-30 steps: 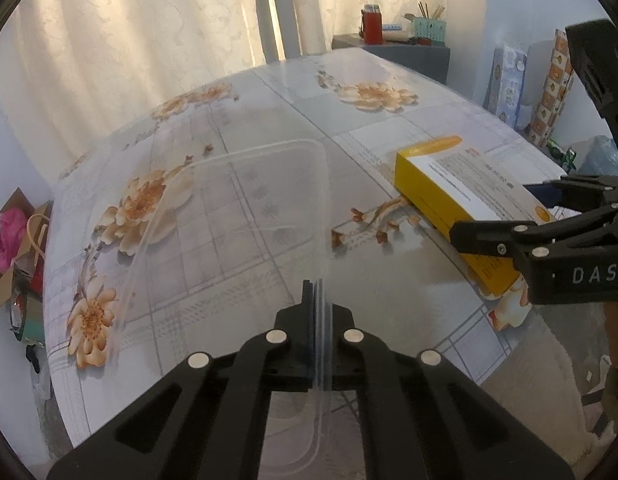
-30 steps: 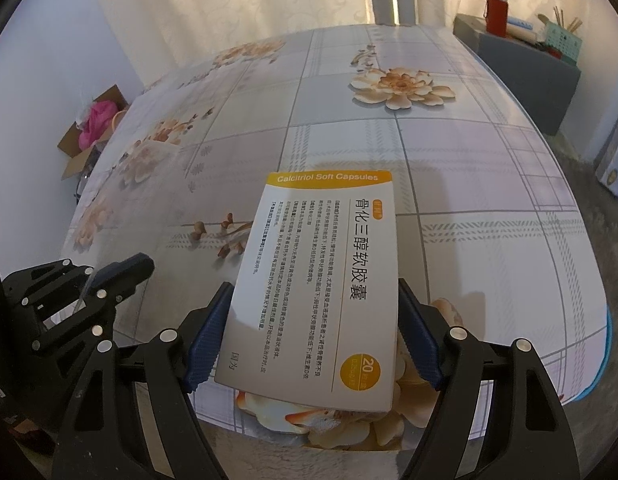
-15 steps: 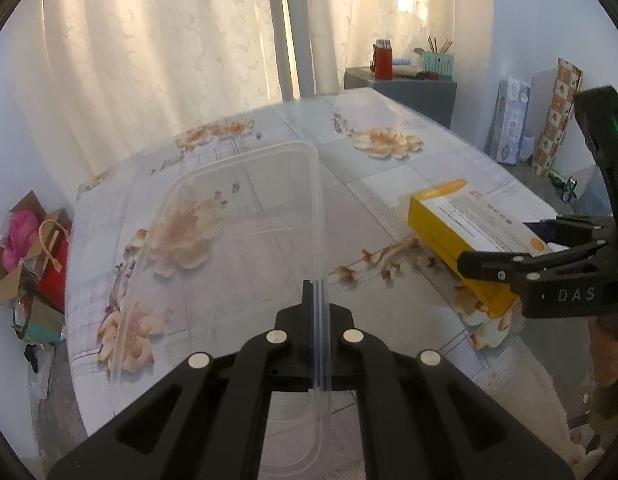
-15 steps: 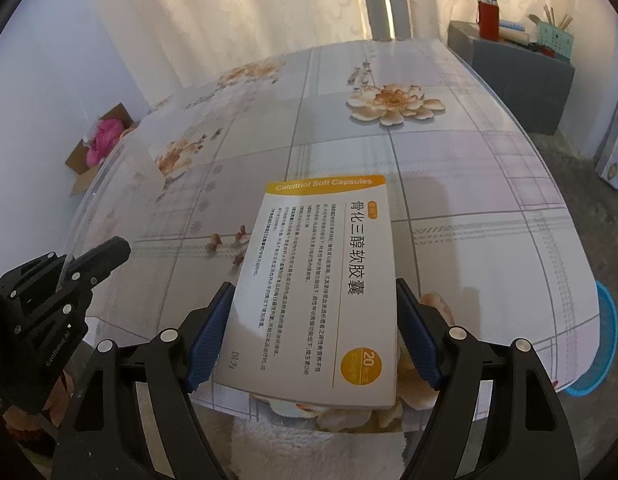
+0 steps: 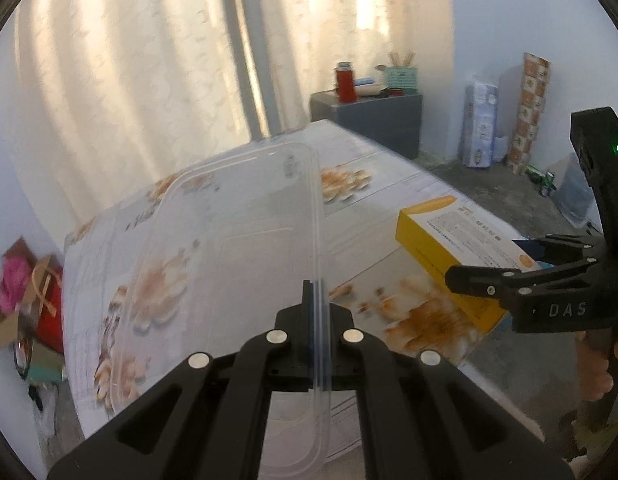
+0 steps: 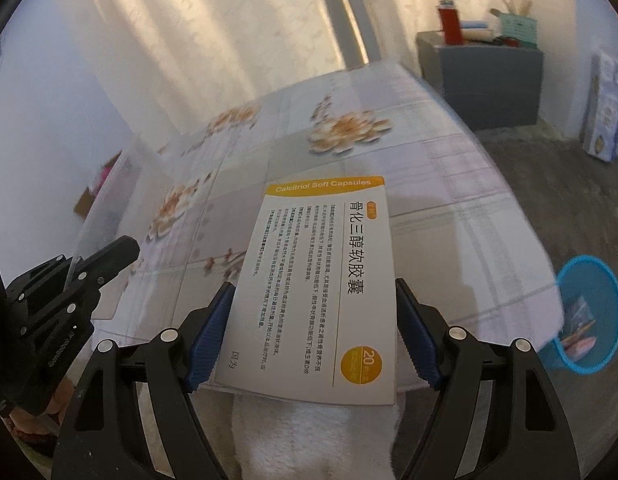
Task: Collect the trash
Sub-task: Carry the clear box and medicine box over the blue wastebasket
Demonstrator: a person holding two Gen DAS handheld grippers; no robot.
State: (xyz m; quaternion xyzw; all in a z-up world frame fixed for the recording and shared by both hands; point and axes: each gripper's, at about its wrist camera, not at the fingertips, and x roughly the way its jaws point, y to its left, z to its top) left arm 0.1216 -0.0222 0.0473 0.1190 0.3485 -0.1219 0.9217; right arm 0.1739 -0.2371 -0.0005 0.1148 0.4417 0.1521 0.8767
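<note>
Carrying both bits off table [image 6: 449,168]: left gripper [image 5: 317,300] pinching clear lid [image 5: 237,248] edge, right gripper [image 6: 315,320] clamped across medicine box [image 6: 321,280] sides, probably bound for blue bin [image 6: 589,316].

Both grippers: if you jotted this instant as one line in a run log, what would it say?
left gripper: shut on clear plastic lid | right gripper: shut on capsule box | both off table | blue bin: on floor

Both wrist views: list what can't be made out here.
- Blue bin, right wrist view: contents too small and blurred to name.
- Medicine box, right wrist view: its underside is hidden.
- Clear lid, left wrist view: near end hidden behind the left gripper.
- Side-table items: blurred.
</note>
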